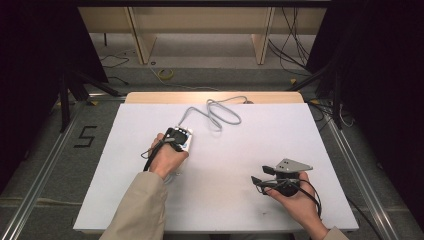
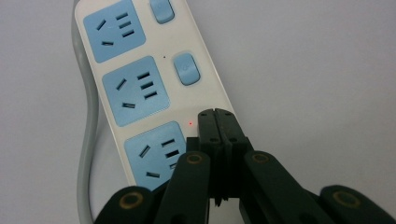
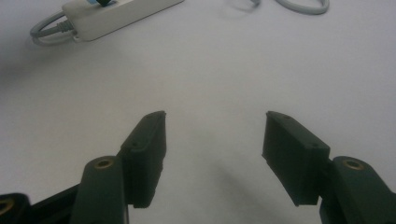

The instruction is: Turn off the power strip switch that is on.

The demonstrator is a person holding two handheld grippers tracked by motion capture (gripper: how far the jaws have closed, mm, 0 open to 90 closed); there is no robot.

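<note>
A white power strip [image 2: 140,88] with blue sockets and blue switches [image 2: 186,68] lies on the white table [image 1: 230,165]. In the high view the strip [image 1: 186,140] sits left of centre under my left hand. My left gripper [image 2: 216,113] is shut, jaws pressed together, tips right over the strip's edge beside a small lit red light [image 2: 190,123]. My right gripper [image 3: 212,126] is open with nothing between its jaws, hovering over bare table; in the high view this gripper [image 1: 260,175] is at the front right. The strip [image 3: 116,14] lies far off at the top left of the right gripper view.
The strip's grey cable [image 1: 220,112] loops across the back of the table towards its far edge. A grey cable [image 2: 86,154] also runs along the strip's left side. Black curtains and stands flank the table; wires lie on the floor behind.
</note>
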